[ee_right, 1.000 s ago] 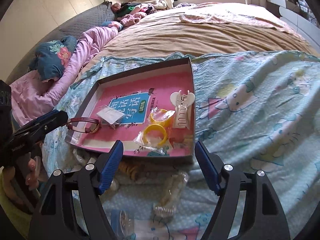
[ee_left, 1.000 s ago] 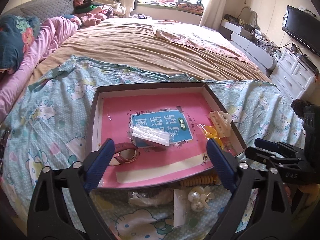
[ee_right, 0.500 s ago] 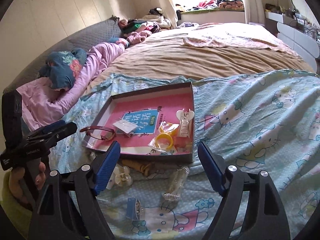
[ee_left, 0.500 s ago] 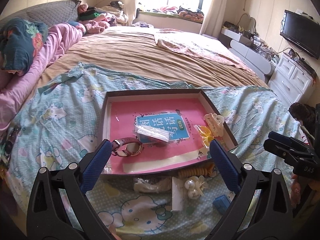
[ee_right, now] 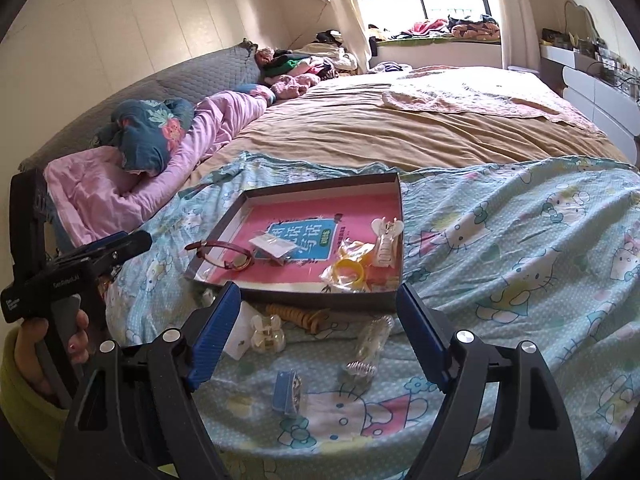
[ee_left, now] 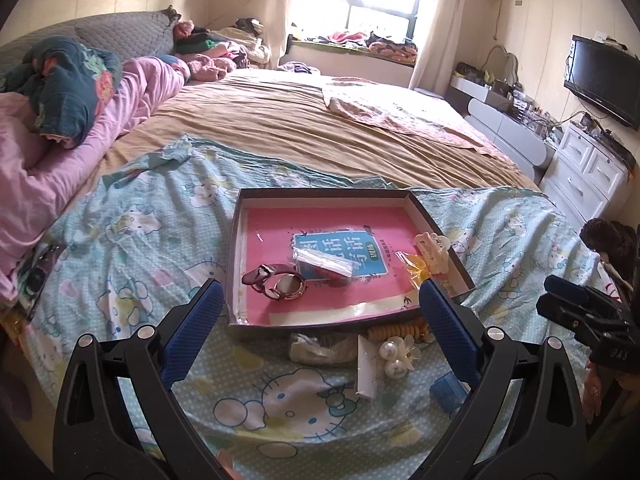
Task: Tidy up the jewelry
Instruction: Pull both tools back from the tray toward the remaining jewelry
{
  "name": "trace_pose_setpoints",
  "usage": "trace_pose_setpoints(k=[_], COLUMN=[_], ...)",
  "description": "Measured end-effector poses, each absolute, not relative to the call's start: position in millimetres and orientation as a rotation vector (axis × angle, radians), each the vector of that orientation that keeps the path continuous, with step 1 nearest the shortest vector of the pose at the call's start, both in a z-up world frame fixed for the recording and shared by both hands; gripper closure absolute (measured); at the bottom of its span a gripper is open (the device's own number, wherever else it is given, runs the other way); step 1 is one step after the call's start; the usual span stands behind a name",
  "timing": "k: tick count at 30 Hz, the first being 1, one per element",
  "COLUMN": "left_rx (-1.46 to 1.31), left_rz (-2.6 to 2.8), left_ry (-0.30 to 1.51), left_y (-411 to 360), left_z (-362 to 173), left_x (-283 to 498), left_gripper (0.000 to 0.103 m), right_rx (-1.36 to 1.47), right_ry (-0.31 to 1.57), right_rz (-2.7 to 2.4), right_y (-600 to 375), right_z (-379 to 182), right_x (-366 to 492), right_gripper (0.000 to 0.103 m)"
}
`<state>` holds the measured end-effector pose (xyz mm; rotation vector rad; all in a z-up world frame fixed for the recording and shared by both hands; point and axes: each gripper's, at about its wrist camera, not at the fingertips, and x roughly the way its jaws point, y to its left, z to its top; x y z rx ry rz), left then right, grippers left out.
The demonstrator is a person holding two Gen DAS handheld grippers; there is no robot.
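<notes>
Left gripper point(ee_left: 318, 326) (empty) before tray point(ee_left: 236, 256)

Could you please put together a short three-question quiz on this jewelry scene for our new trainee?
1. True or false: the watch lies inside the box.
2. Which item lies on the bedspread, outside the box?
A. the white hair claw
B. the pearl flower clip
C. the yellow rings in plastic
3. Fill in: the left gripper and right gripper are both ____, with nothing between their pads.

Key:
1. True
2. B
3. open
</notes>
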<state>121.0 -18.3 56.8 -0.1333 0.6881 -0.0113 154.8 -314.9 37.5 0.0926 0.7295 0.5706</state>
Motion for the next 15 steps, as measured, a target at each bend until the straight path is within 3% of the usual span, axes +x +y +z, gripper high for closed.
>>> trace_pose_setpoints(k=[15], left_rx=[-0.120], left_rz=[-0.008], left_ry=[0.695], left_y=[-18.6], left_z=[45.0], left_x=[102.1], left_gripper=[0.011], right_rx=[-0.006], right_ry=[0.734], right_rz=[0.596], right_y=[-297.8], right_z=[27.4], right_x=[128.3], right_gripper=[0.024])
